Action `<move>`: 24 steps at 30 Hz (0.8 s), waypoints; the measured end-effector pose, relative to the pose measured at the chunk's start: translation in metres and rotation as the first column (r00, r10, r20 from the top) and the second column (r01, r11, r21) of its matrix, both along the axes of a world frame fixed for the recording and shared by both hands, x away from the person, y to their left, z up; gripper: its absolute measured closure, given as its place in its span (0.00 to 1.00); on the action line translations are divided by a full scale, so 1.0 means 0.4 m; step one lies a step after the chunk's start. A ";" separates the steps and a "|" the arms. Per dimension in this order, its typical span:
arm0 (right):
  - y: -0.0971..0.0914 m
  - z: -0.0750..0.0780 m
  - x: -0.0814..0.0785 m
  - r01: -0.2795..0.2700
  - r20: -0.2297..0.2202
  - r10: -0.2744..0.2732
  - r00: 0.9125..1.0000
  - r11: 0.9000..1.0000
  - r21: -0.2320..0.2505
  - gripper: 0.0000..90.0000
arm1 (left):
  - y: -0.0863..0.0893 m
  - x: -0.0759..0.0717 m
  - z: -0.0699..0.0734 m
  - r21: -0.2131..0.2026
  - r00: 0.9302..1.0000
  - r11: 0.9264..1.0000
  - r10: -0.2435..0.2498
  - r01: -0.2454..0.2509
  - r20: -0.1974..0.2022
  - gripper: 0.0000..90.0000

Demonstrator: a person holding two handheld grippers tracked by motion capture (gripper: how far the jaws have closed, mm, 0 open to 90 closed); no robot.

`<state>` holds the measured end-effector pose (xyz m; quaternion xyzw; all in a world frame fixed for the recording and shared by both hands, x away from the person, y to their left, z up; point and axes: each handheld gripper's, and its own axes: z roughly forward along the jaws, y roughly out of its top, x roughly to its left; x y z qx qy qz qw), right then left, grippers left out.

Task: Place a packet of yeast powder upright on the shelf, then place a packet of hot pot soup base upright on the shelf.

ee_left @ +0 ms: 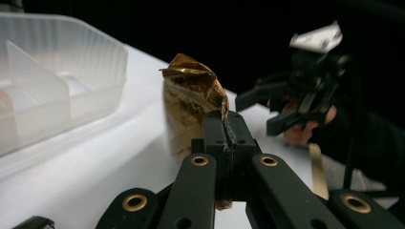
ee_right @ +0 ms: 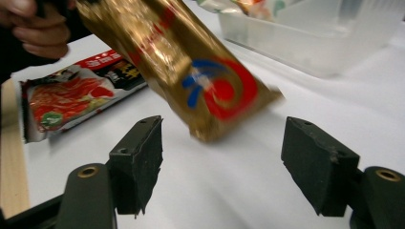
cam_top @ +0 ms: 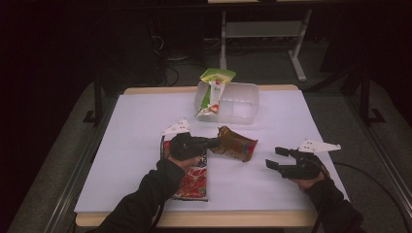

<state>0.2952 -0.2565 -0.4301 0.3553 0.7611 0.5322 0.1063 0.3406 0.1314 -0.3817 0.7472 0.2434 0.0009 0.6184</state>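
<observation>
Gold packet, long axis slanting toward right gripper, is pinched by left gripper.

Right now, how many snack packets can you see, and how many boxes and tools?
Snack packets: 3, a gold packet, a red packet and a green packet
Clear plastic box: 1
Tools: 2, the left tool and the right tool
Total: 6
</observation>
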 end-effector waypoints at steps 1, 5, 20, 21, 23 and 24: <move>-0.004 -0.001 0.001 0.012 -0.002 -0.012 1.000 1.000 0.000 0.33 | 0.004 -0.001 0.005 -0.009 1.000 1.000 0.011 -0.011 0.007 1.00; -0.015 -0.005 0.005 0.039 -0.004 -0.039 0.999 0.999 -0.004 0.34 | 0.021 0.002 0.020 -0.037 0.999 0.999 0.031 -0.030 0.021 1.00; -0.013 -0.010 0.006 0.060 -0.014 -0.060 0.998 0.998 -0.025 0.34 | 0.067 0.020 0.064 -0.059 0.988 0.990 0.130 -0.125 0.081 1.00; -0.012 -0.011 0.005 0.057 -0.014 -0.058 0.998 0.998 -0.029 0.34 | 0.070 0.024 0.070 -0.061 0.986 0.989 0.139 -0.134 0.088 1.00; -0.013 -0.012 0.006 0.060 -0.017 -0.061 0.998 0.998 -0.026 0.34 | 0.072 0.033 0.084 -0.065 0.984 0.988 0.146 -0.141 0.098 1.00; -0.013 -0.012 0.007 0.063 -0.019 -0.063 0.998 0.998 -0.024 0.34 | 0.071 0.038 0.092 -0.057 0.983 0.987 0.154 -0.148 0.104 1.00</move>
